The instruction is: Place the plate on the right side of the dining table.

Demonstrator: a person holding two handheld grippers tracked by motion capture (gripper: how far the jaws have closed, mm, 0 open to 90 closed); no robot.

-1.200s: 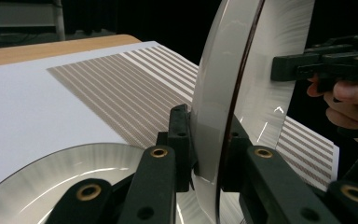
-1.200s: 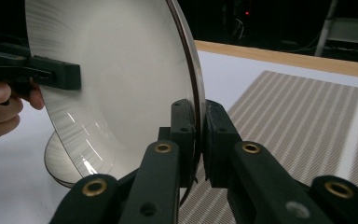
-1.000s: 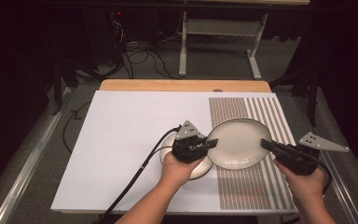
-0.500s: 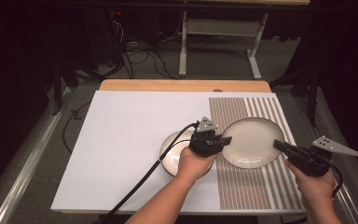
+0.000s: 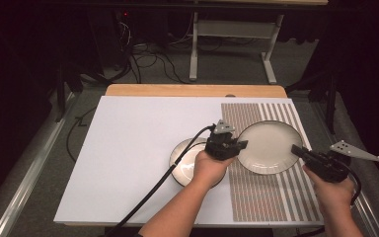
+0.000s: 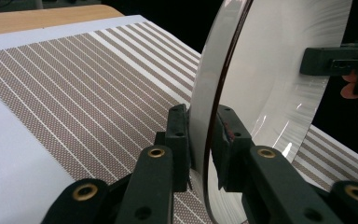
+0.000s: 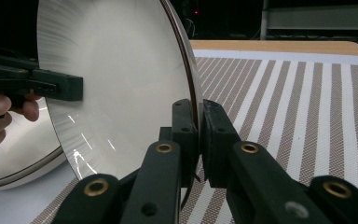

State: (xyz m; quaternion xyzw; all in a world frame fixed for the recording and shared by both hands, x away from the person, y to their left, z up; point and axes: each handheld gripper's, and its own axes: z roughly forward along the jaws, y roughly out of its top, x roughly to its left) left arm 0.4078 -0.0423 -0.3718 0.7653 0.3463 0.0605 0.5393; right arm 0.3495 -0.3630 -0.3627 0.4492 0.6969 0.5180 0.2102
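White plate point(image 5: 269, 146) with a dark rim hung between the two grippers over the striped part of the table mat point(image 5: 128, 148), held by opposite edges. On its left edge the left gripper point(image 5: 241, 145) was clamped, the jaws pressed to both faces of the rim, as the left gripper view point(image 6: 204, 154) showed from close up. On its right edge the right gripper point(image 5: 296, 149) was closed in the same way, its jaws pinching the thin rim point(image 7: 198, 135). A second white plate point(image 5: 183, 160) lay flat on the mat just beside the held one, partly under the left hand point(image 5: 208, 168). Beyond the mat ran the wooden table edge point(image 5: 192, 90).
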